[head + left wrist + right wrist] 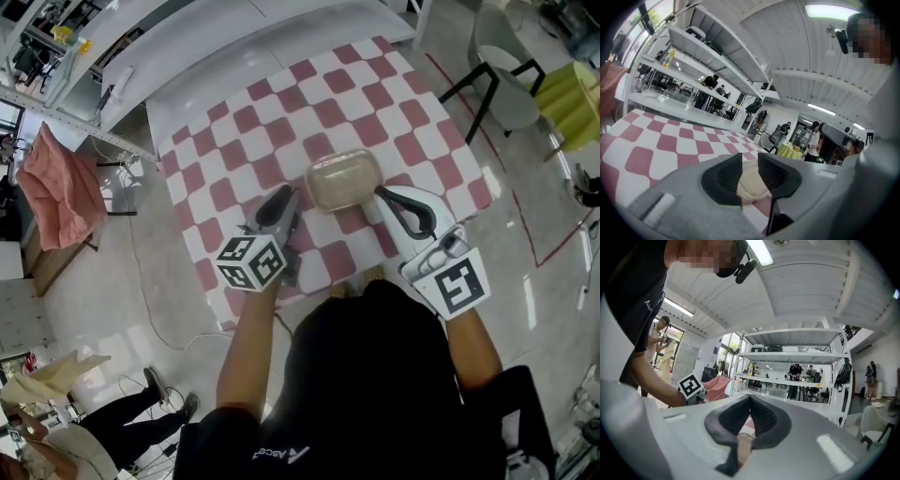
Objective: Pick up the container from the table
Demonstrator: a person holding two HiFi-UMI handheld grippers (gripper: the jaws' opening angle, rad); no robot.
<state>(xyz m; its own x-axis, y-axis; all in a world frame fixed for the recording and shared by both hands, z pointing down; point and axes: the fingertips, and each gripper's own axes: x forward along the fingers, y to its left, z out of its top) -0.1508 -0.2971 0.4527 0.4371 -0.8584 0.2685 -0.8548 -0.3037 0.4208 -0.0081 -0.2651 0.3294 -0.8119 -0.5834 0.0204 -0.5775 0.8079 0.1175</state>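
A clear container [344, 180] with a beige lid lies on the red-and-white checked table [281, 103], near its front edge. My left gripper [286, 200] sits just left of the container and points toward it. In the left gripper view this gripper [750, 160] is open, and the container [752, 187] shows through the gap, beyond the pads. My right gripper [383, 195] is close to the container's right end. In the right gripper view its [750, 397] pads meet at the tips, so it is shut, with only a beige patch visible low behind them.
A grey chair [502, 47] and a yellow-green table [574, 92] stand to the right of the checked table. A pink cloth [66, 187] hangs at the left, white shelving [141, 56] runs along the far left, and a cable [155, 309] lies on the floor.
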